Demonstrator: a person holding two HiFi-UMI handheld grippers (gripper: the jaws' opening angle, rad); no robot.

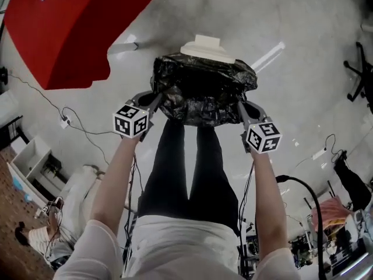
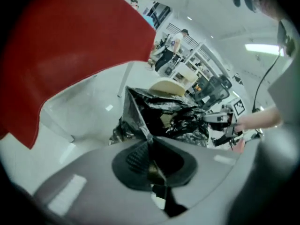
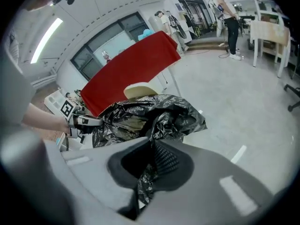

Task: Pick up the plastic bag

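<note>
A crinkled black plastic bag [image 1: 201, 92] hangs in the air between my two grippers, its mouth spread open towards me. My left gripper [image 1: 155, 102] is shut on the bag's left edge, and in the left gripper view a taut fold of the bag [image 2: 140, 121] runs into the closed jaws. My right gripper [image 1: 240, 105] is shut on the right edge; black film of the bag [image 3: 154, 121] is pinched between its pads and trails down behind them. A cream-coloured object [image 1: 207, 47] shows just beyond the bag.
A red-covered table [image 1: 70, 28] stands at the upper left, with a cable and plug [image 1: 64, 121] on the grey floor beside it. The holder's dark-trousered legs [image 1: 186, 174] are directly under the bag. An office chair base [image 1: 361, 74] sits at the right edge.
</note>
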